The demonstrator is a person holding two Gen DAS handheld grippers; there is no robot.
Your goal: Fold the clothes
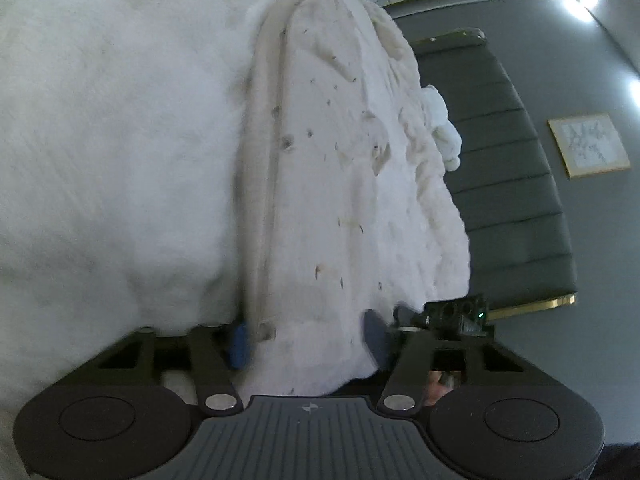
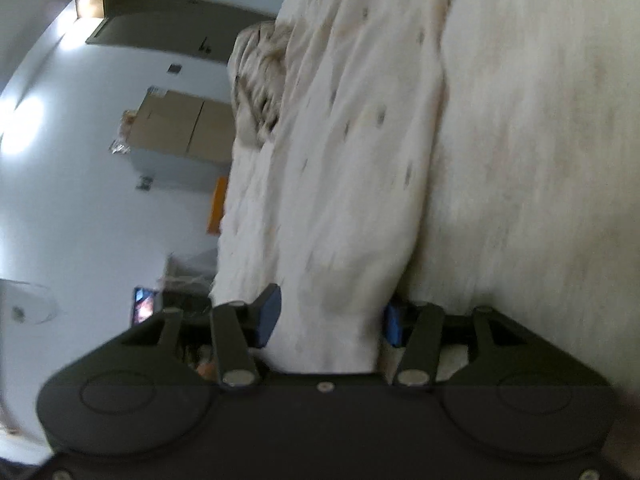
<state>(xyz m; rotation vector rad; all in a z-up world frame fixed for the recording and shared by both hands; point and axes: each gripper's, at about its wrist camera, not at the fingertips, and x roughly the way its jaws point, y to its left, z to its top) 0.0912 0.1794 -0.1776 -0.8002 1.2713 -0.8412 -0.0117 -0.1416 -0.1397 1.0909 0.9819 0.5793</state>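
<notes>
A cream garment (image 1: 328,160) with small dark specks and a ribbed band along one edge lies stretched over a white fluffy bed cover (image 1: 100,140). My left gripper (image 1: 306,342) has the garment's near end bunched between its blue pads (image 1: 239,344), which press on the cloth from both sides. In the right wrist view the same garment (image 2: 340,160) runs away from me over the bed cover (image 2: 540,160). There my right gripper (image 2: 330,320) holds a thick fold of it, and the cloth fills the gap between the pads (image 2: 269,314). Both views are tilted sideways and blurred.
A dark green padded panel (image 1: 512,184) with gold trim stands beyond the bed's edge, and a framed picture (image 1: 588,146) hangs on the grey wall. A small white fluffy item (image 1: 444,128) sits at the garment's far edge. A cardboard box (image 2: 180,128) stands off the bed.
</notes>
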